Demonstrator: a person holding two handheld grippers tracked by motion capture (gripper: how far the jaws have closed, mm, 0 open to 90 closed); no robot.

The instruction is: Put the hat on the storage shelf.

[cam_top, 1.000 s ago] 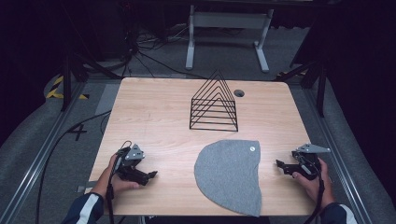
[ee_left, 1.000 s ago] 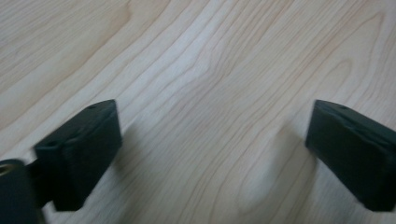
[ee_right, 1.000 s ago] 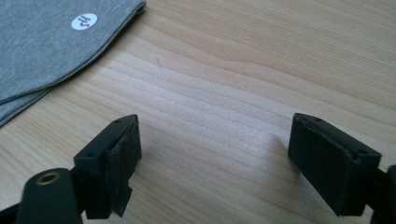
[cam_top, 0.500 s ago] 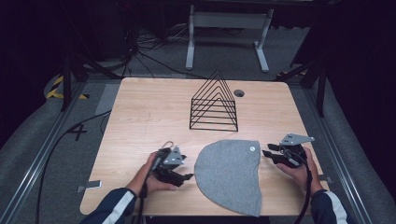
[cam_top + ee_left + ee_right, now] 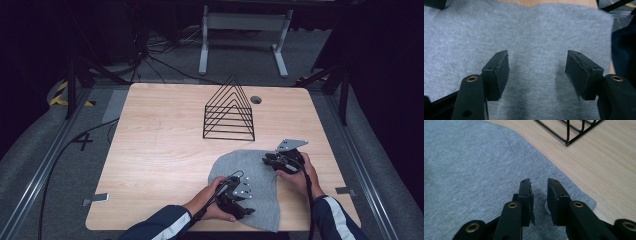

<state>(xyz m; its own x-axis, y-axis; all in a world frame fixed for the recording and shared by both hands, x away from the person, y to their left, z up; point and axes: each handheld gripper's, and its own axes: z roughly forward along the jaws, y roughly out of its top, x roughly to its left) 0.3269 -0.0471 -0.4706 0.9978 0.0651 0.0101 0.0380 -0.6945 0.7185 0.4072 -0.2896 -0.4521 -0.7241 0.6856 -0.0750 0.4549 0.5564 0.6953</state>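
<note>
Grey cloth (image 5: 260,172) low and right of centre on the table (image 5: 160,150), both tongs over it.

Left tongs (image 5: 243,207) sit at the cloth's lower left edge, jaws closing but half open over flat fabric, gripping nothing. Right tongs (image 5: 267,160) are at its upper right corner, closing to a narrow gap around a small white tab, not clearly pinching. The cloth runs long from bottom to top; a black wire rack (image 5: 230,112) stands beyond, dark floor all round.
</note>
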